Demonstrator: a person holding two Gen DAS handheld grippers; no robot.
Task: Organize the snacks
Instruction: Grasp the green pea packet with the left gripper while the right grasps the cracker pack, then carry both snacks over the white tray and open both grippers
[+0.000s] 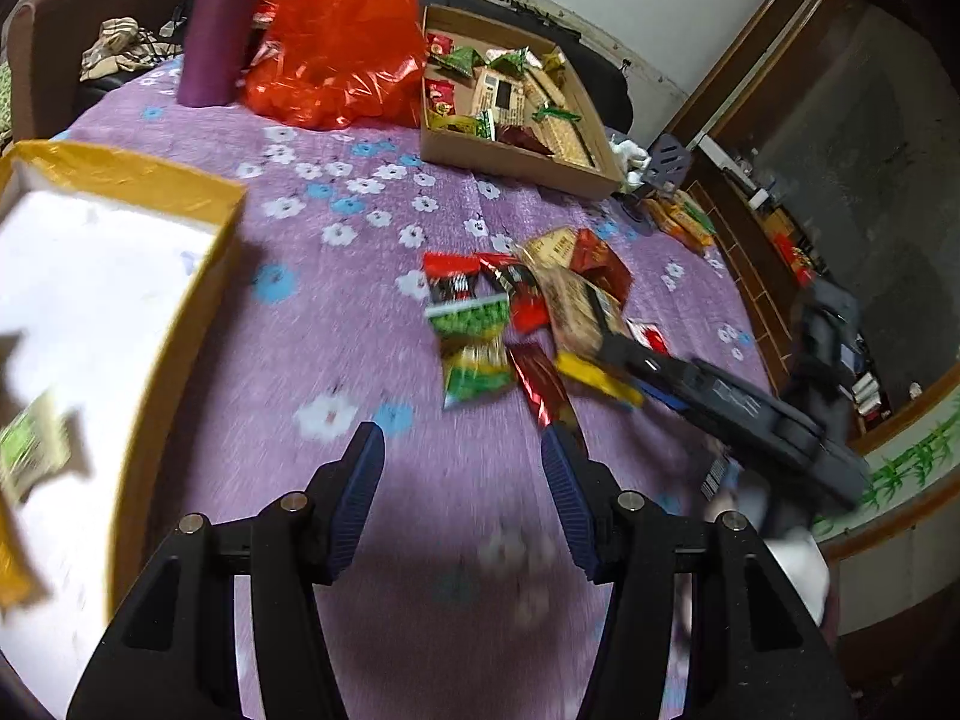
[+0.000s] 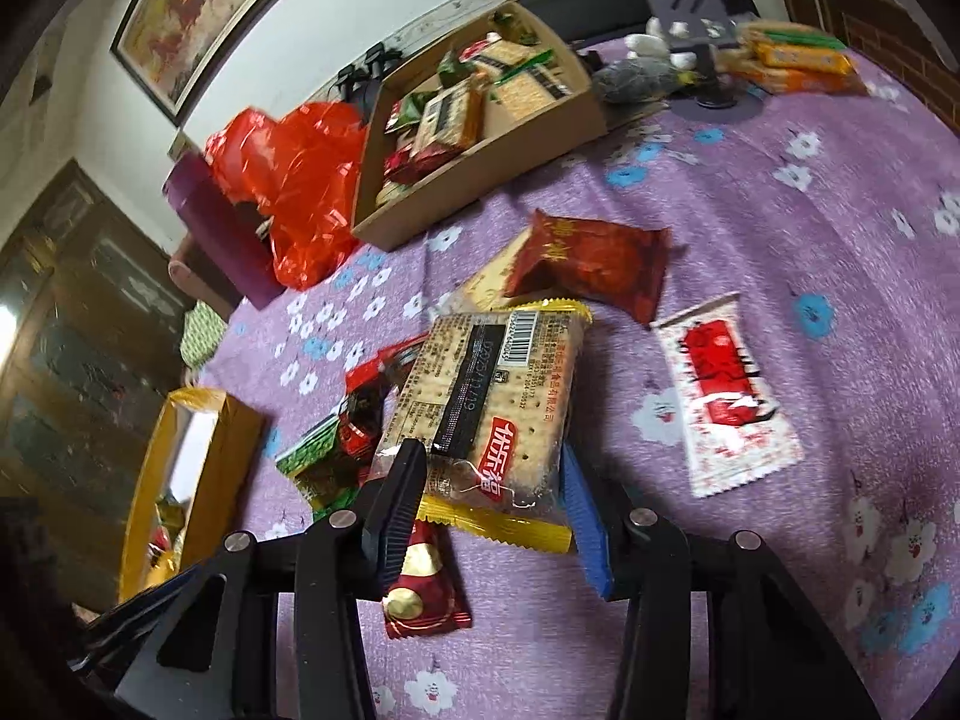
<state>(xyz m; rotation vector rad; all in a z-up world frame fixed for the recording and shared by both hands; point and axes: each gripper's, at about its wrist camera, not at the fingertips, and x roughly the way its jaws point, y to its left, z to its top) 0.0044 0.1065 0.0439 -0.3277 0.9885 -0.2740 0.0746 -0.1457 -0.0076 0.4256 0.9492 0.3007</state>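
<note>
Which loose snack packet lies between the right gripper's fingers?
The clear cracker packet with yellow ends; the right gripper straddles its near end, unlike the dark red packet farther off.

We see a purple cloth with white and blue flowers (image 2: 780,228) covering the table. A shiny red plastic bag (image 1: 336,42) sits just beside a tall purple thing (image 1: 219,24), maybe a cup, though the view is too blurry to be sure. A framed picture (image 2: 198,6) hangs on the white wall.

white wall (image 2: 312,30), framed painting (image 2: 198,6), dark wooden cabinet (image 1: 840,138).
</note>
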